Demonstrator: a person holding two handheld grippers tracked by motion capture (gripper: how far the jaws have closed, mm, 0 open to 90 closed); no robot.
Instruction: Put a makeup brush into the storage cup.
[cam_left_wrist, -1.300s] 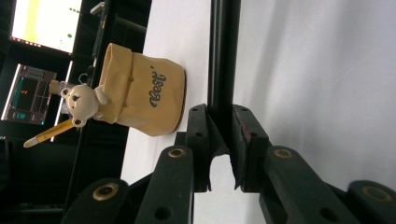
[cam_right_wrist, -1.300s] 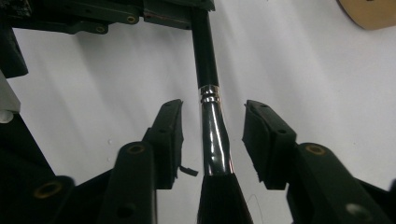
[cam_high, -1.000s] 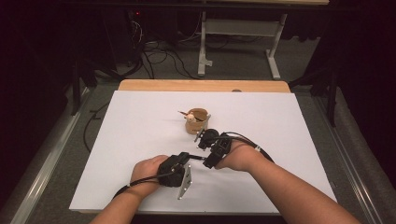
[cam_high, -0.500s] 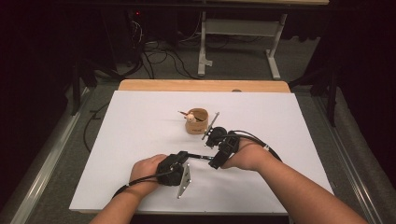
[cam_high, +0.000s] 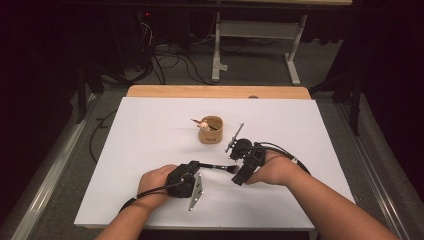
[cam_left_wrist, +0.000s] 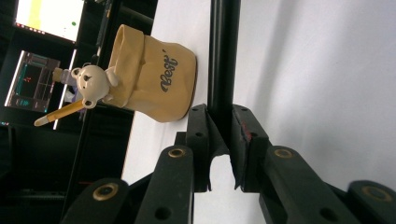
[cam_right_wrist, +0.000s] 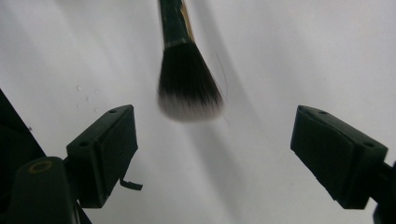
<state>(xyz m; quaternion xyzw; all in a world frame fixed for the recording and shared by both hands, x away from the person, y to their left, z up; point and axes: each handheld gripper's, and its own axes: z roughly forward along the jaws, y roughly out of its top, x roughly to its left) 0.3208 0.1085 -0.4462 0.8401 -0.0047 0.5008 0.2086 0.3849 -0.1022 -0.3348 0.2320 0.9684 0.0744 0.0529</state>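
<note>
High view: my left gripper (cam_high: 192, 167) pinches the black handle of the makeup brush (cam_high: 216, 166); the brush lies level, long axis running 9 to 3 o'clock, bristle head at the 3 o'clock end, just short of my right gripper (cam_high: 239, 165); the tan holder (cam_high: 210, 130) with the bear-topped pen (cam_high: 202, 123) stands at 12 o'clock from the brush, apart from it, on the white table sheet (cam_high: 150, 135); the left gripper is the one in charge of the brush, the right merely beside its head.

Left gripper view: jaws pressed together on the handle (cam_left_wrist: 223, 60), which runs straight away toward 12 o'clock; holder (cam_left_wrist: 154, 84) at 10 o'clock of the handle, near but not touching.

Right gripper view: jaws spread wide, having just been opening; the bristle head (cam_right_wrist: 189, 88) hangs at 12 o'clock beyond the gap, not between the pads, touching neither.

Judgement: next move turns on swinging the brush from level toward the holder at 12 o'clock; left gripper is placed to do it.
</note>
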